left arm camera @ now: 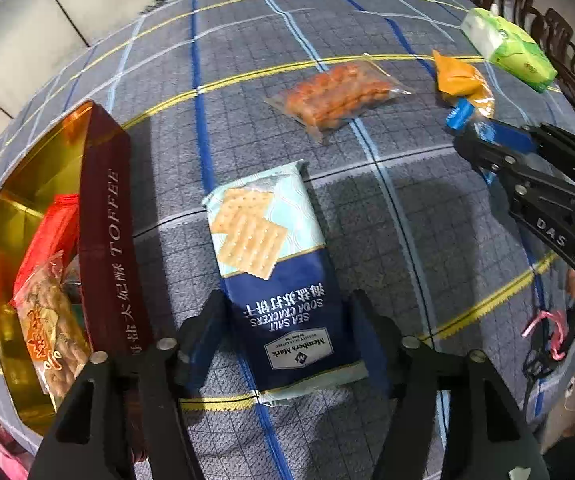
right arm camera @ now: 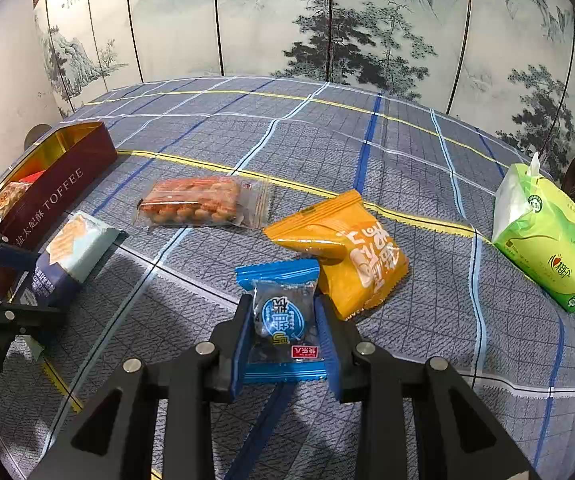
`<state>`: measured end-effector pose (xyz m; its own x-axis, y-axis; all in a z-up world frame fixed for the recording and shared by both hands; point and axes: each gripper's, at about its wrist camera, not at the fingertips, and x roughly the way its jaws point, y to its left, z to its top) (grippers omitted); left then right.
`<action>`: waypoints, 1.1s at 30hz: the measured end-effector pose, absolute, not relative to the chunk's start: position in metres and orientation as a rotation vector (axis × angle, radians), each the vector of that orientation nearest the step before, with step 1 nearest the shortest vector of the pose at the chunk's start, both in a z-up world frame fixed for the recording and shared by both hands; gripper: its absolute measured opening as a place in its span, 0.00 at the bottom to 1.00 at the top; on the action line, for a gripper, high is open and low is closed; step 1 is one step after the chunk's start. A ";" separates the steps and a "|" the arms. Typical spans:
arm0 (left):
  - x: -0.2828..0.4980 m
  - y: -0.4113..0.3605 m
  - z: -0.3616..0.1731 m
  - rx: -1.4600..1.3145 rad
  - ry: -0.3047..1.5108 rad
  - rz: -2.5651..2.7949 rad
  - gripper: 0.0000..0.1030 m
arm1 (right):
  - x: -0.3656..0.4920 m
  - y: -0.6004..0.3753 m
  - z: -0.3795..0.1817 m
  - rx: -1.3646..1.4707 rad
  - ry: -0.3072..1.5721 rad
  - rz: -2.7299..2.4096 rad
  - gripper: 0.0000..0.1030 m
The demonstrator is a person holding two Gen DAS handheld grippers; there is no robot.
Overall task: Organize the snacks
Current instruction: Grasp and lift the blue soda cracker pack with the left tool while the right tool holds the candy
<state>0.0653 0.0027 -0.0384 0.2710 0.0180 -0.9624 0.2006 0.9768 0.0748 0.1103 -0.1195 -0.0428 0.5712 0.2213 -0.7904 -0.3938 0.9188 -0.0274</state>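
A sea salt soda cracker pack (left arm camera: 275, 264), pale blue and navy, lies on the checked tablecloth between the fingers of my left gripper (left arm camera: 287, 312); the jaws stand at its two sides, and contact is unclear. It also shows in the right wrist view (right arm camera: 67, 256). My right gripper (right arm camera: 283, 320) has its jaws close around a small blue snack packet (right arm camera: 283, 316). An orange snack bag (right arm camera: 351, 252) lies just beyond it. A clear bag of orange-brown snacks (left arm camera: 339, 94) lies mid-table. A dark red TOFFEE tin (left arm camera: 107, 232) with a gold inside stands at left and holds several snack packs (left arm camera: 47, 300).
A green tissue pack (right arm camera: 547, 240) lies at the table's right edge, near dark wooden chairs (left arm camera: 567, 52). A painted folding screen (right arm camera: 327, 20) stands behind the round table. A pink loop (left arm camera: 547, 328) hangs near the right gripper's handle.
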 end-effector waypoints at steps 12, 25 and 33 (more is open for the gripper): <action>0.067 0.007 -0.039 0.074 1.287 -0.102 0.48 | 0.110 -0.119 -0.043 -0.210 0.893 0.364 0.31; 0.064 0.011 -0.039 0.069 1.280 -0.113 0.47 | 0.110 -0.119 -0.043 -0.210 0.893 0.364 0.31; 0.059 0.011 -0.028 0.066 1.257 -0.128 0.46 | 0.110 -0.119 -0.043 -0.209 0.893 0.364 0.31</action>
<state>0.0594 0.0107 -0.0277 0.3026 -0.0605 -0.9512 0.1327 0.9909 -0.0208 0.1098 -0.1192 -0.0430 0.5718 0.2212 -0.7900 -0.3935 0.9189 -0.0275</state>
